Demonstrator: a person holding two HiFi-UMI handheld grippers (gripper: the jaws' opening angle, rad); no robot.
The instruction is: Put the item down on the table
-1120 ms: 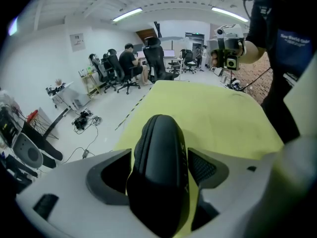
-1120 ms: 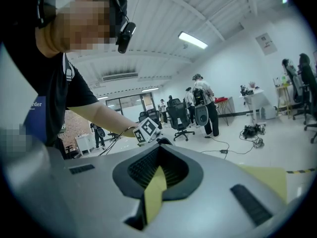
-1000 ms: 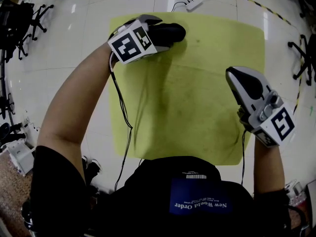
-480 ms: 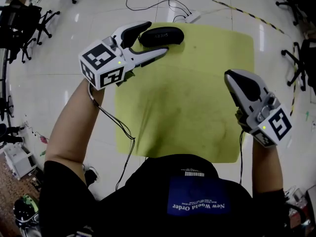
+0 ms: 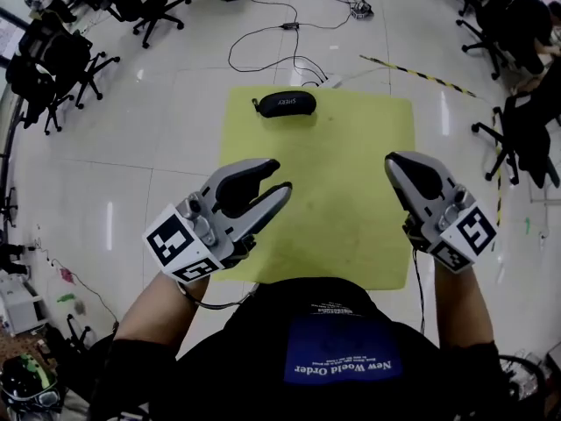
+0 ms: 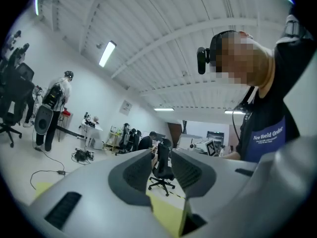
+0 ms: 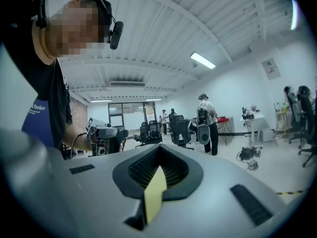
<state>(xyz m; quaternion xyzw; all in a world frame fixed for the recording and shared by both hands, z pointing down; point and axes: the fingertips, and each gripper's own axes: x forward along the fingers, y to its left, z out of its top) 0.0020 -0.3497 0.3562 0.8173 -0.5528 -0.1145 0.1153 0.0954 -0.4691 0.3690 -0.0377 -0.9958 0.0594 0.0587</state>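
Pale office floor [image 5: 131,147] surrounds the yellow-green desk [image 5: 351,191]. A black case [image 5: 285,104] lies near its far edge, long axis running left to right, well apart from both claws. The left claw [image 5: 279,175] is partly apart and closing, empty. The right claw [image 5: 394,160] is closed together, empty.

The words "New World Order" are printed in white on the blue patch [image 5: 342,365] of the person's black shirt [image 5: 263,331], just off the near edge of the yellow mat [image 5: 351,174], while the white lettering on the black case [image 5: 286,104] at the mat's far edge cannot be read with certainty.
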